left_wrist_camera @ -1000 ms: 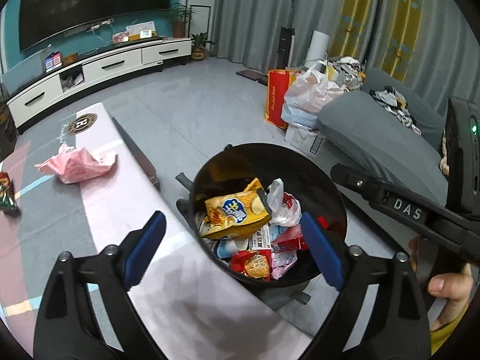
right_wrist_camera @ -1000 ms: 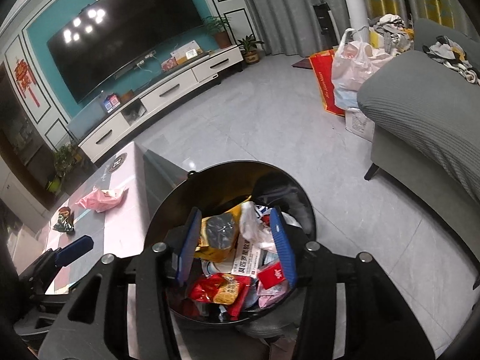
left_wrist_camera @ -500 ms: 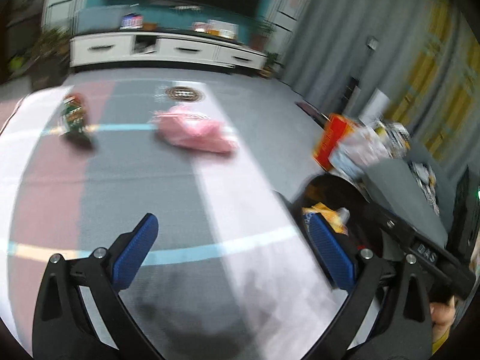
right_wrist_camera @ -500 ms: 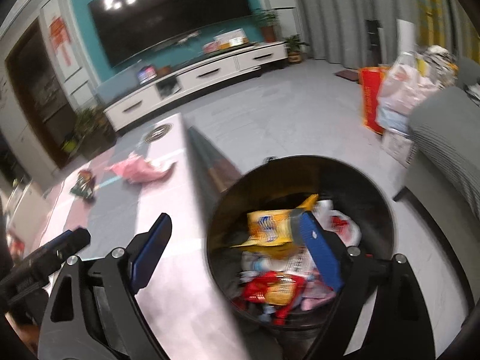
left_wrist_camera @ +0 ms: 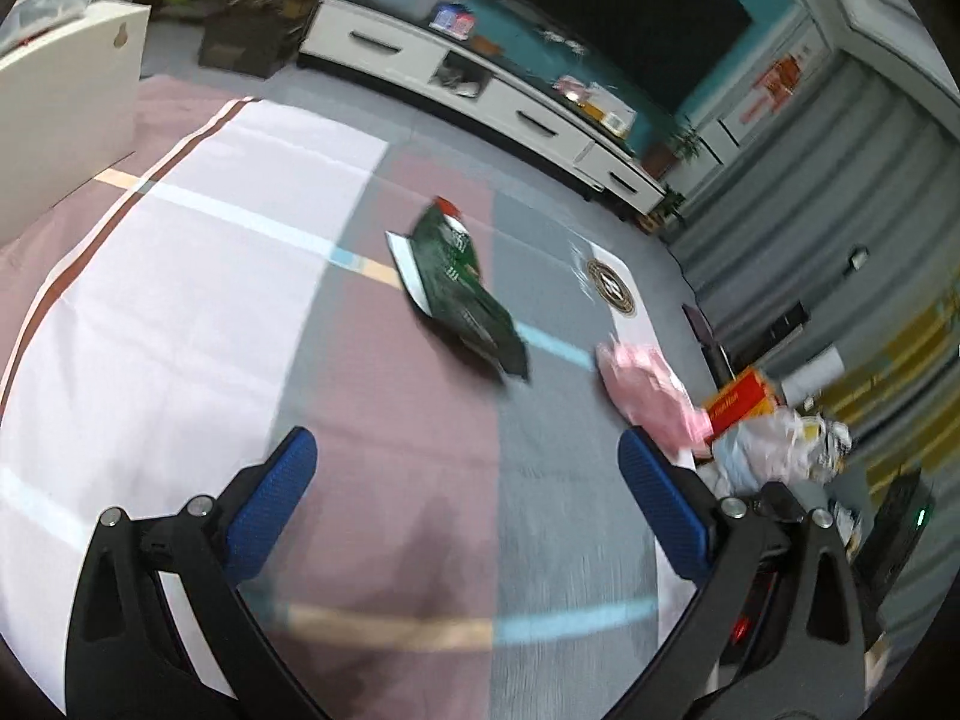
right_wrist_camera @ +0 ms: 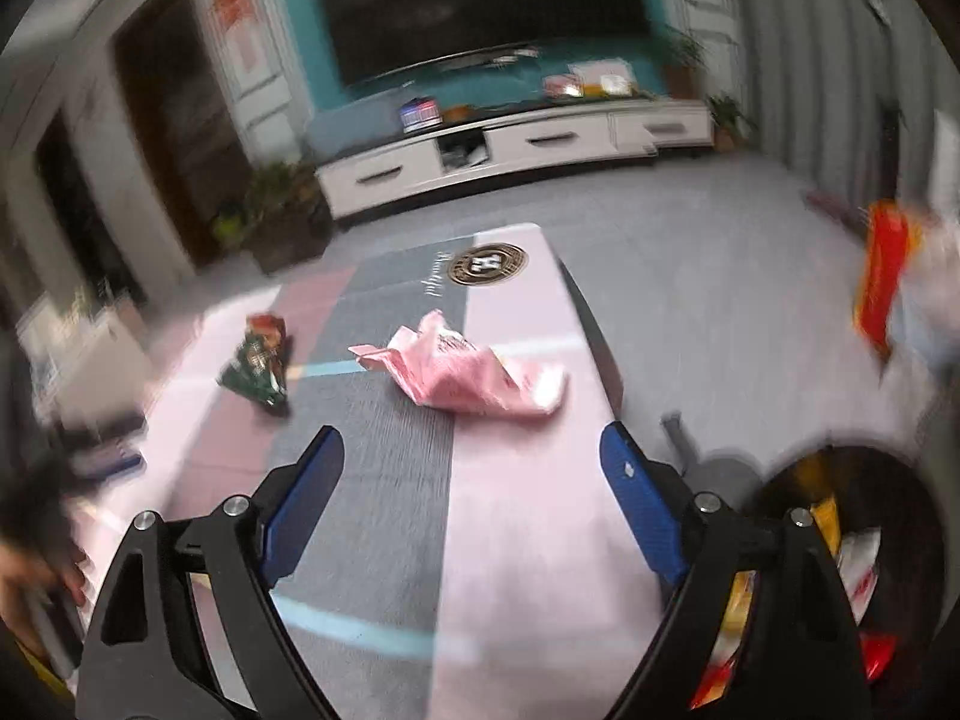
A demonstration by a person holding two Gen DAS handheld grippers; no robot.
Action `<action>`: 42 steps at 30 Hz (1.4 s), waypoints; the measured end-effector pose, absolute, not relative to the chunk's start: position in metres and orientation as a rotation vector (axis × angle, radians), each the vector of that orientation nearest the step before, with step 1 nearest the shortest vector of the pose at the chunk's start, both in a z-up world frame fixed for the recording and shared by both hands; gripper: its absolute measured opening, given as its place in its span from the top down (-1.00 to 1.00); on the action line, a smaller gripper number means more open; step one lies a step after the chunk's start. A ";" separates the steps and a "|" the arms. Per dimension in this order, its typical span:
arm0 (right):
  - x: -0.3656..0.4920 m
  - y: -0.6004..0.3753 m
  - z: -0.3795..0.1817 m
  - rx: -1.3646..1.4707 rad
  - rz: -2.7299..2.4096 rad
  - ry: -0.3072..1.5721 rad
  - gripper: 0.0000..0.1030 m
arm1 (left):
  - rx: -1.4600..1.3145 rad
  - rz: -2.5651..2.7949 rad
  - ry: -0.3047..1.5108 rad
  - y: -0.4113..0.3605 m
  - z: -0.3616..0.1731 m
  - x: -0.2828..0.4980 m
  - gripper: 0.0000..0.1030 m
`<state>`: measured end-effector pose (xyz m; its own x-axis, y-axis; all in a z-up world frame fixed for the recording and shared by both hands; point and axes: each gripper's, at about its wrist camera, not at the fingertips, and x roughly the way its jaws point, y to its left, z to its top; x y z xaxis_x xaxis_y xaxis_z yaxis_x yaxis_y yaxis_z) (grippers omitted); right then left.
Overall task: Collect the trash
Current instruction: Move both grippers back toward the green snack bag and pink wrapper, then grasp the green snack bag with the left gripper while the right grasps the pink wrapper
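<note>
1. L gripper (left_wrist_camera: 465,483) & R gripper (right_wrist_camera: 471,483): jaws wide apart, empty, aimed over table (right_wrist_camera: 522,540), prob lining up next pick
2. Green packet (left_wrist_camera: 459,288) mid-table; pink wrapper (right_wrist_camera: 465,372) nr far edge
3. Bin (right_wrist_camera: 840,570) beside table, half cut off; blur hides labels
</note>
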<state>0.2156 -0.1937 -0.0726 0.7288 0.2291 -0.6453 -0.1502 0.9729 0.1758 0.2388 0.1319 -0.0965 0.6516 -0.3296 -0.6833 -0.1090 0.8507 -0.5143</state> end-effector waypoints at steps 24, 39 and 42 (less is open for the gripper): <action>0.293 -0.128 -0.119 -0.378 0.316 0.803 0.59 | -0.340 -0.107 0.956 0.084 -0.132 0.338 0.82; 0.190 -0.160 -0.079 -0.015 0.317 0.787 0.64 | -0.305 -0.298 0.848 0.051 -0.089 0.216 0.85; 0.163 -0.169 -0.071 0.021 0.298 0.773 0.64 | -0.260 -0.330 0.825 0.037 -0.078 0.185 0.85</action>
<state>0.1630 -0.1685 -0.0710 0.6762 0.2728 -0.6843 -0.2575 0.9578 0.1274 0.1852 0.0367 -0.0784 0.6325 -0.3849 -0.6721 0.1852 0.9178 -0.3512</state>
